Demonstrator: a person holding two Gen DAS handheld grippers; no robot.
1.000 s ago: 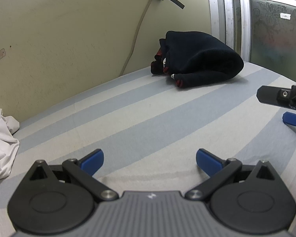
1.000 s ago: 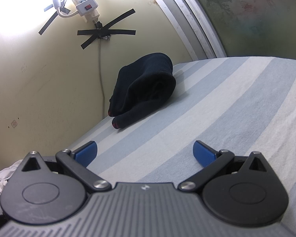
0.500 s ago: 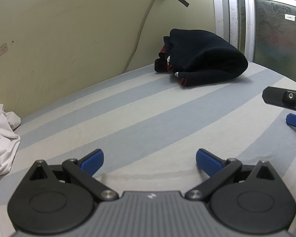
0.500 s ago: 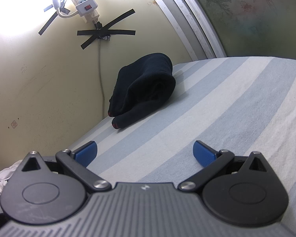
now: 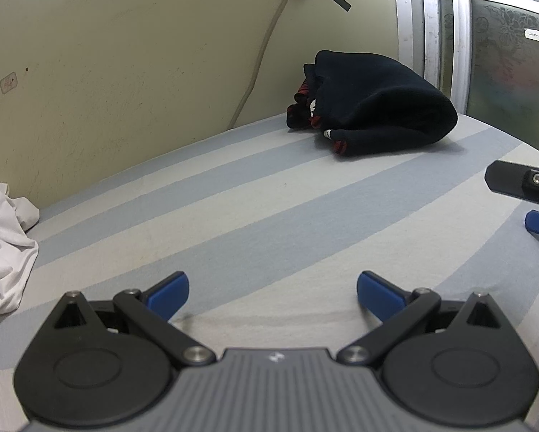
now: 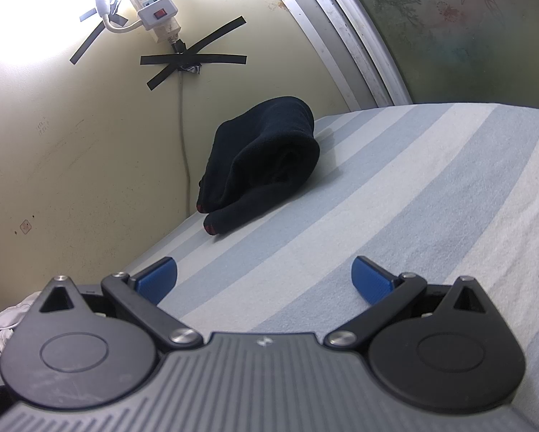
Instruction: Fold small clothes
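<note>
Dark garment [image 5: 374,108]: bundled on the striped bed sheet [image 5: 269,216] by the wall, well ahead of both grippers.
White garment [image 5: 3,244]: crumpled at the sheet's left edge, cut off by the frame.
Left gripper [image 5: 272,289]: spread wide, empty.
Right gripper [image 6: 264,280]: spread wide, empty.
Writing: none readable; power strip [image 6: 154,14] markings too small to read.

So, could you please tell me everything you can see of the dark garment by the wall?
The dark garment is a navy, soft knit-looking piece, bundled into a rounded heap with red trim at its cuffs. One sleeve end pokes forward. It lies on the striped sheet beside the wall, untouched by either gripper.
</note>
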